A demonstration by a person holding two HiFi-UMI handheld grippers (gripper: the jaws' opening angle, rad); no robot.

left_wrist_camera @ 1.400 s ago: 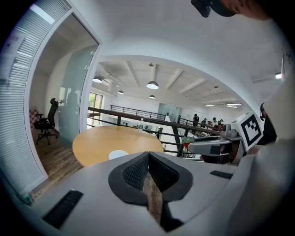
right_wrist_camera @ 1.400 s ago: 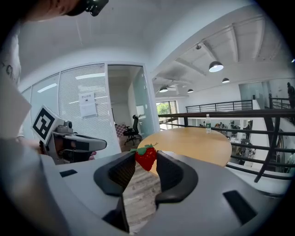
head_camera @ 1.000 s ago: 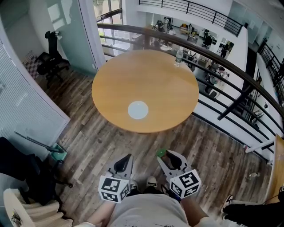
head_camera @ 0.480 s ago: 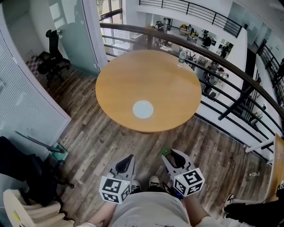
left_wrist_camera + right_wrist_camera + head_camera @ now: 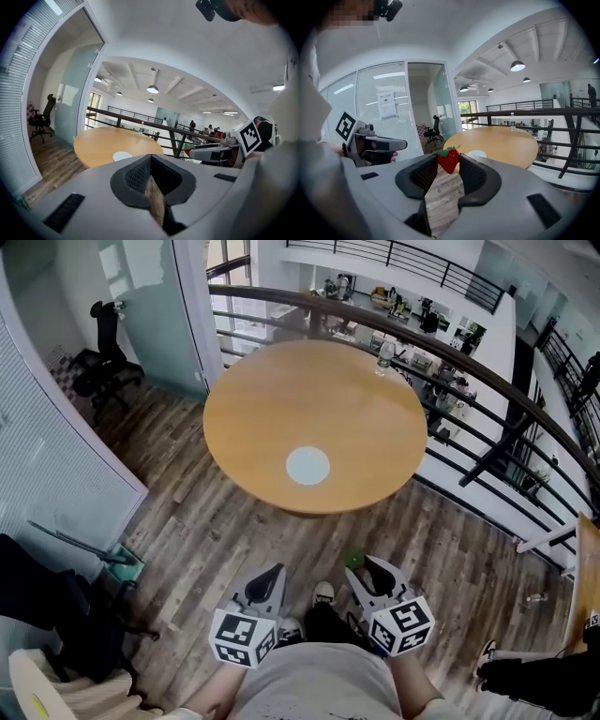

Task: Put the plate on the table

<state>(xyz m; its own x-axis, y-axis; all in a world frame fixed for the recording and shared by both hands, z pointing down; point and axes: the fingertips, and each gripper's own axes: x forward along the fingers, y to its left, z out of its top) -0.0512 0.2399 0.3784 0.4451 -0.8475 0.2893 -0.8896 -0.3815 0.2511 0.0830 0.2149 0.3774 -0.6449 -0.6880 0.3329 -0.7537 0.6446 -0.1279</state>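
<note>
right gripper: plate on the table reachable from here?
Probably not yet. The right gripper, jaws shut on a strawberry, hangs over floor short of the table; the plate lies further in. Nothing blocks the way.

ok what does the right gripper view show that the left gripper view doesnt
Only the right gripper view: a close, clear look at the strawberry clamped between the jaws of the right gripper, plus a paper notice on the glass wall.
Only the left gripper view: the left gripper head-on, jaws together with nothing between them.
Both: the round table, the white plate on it, the bottle, the railing and the office chair.
</note>
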